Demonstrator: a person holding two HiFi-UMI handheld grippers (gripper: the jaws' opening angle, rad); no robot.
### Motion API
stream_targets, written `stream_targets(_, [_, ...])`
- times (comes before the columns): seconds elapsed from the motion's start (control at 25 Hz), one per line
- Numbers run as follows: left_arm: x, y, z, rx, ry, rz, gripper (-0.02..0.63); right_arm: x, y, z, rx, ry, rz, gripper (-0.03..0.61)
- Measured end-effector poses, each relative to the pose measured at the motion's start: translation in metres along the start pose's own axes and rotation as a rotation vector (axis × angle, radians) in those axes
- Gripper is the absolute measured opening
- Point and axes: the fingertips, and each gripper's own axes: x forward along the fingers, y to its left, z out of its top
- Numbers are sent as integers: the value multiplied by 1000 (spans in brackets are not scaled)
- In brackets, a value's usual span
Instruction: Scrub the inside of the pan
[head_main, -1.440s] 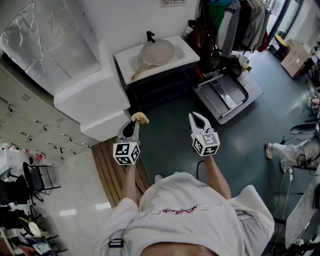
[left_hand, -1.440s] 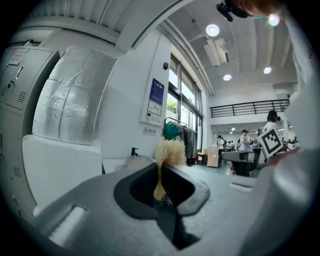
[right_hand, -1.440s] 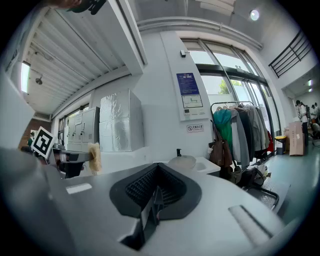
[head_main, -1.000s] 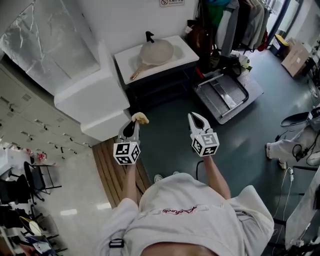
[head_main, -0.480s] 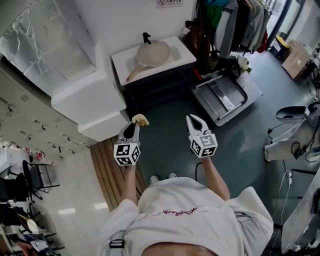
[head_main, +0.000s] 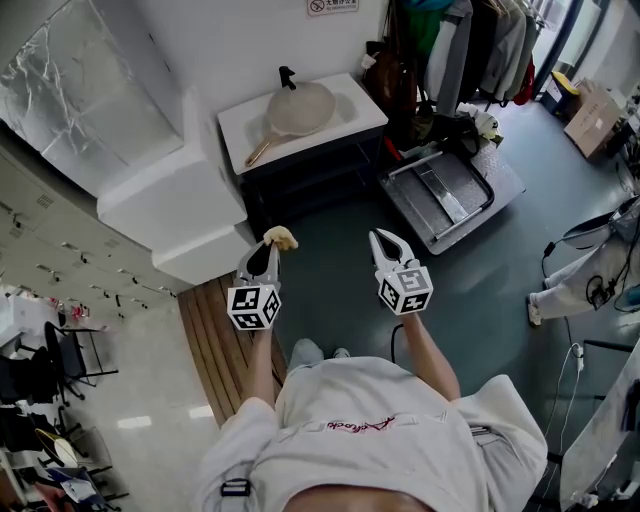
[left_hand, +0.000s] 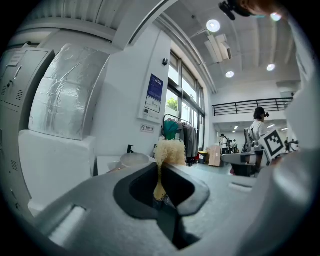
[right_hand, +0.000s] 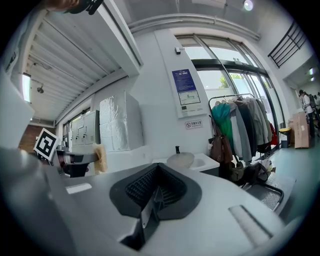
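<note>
The pale round pan (head_main: 300, 108) with a wooden handle (head_main: 257, 152) lies in a white sink counter (head_main: 352, 118) against the far wall, well ahead of both grippers. It shows small in the left gripper view as pan (left_hand: 134, 160) and in the right gripper view as pan (right_hand: 181, 160). My left gripper (head_main: 268, 244) is shut on a yellow fibrous scrubber (head_main: 281, 237), which sticks up past the tips as scrubber (left_hand: 169, 150). My right gripper (head_main: 386, 240) is shut and holds nothing. Both are held at chest height, side by side.
Large white blocks and a foil-wrapped unit (head_main: 165, 200) stand left of the sink. A metal cart (head_main: 445, 190) lies on the floor to the right, below a clothes rack (head_main: 480, 40). Wooden slats (head_main: 215, 330) lie at the lower left. Another person (head_main: 590, 285) is at the right edge.
The sink and pan have shifted slightly left and down in the head view as the person steps forward. The other person at the right has moved. Both grippers keep their pose.
</note>
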Motion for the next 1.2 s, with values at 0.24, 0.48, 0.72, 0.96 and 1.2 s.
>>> stream_targets(0.24, [14,3,0,1,3,2,21,12,-8,0,-17,2,3,6])
stream_targets(0.48, [29,12,1,7,5,5,21,29,-16,4,-7,-11,5,6])
stream_targets(0.72, [54,27,-2,0,9,-1,21,57,-24,3,0,-10,3,6])
stream_targets(0.96, [90,49,-3,-12,17,-15,21,94,-38,2,-1,7,-10,6])
stream_targets(1.2, [128,79,5,-22,9,-19,21,141,-49,11,-10,10,-18,6])
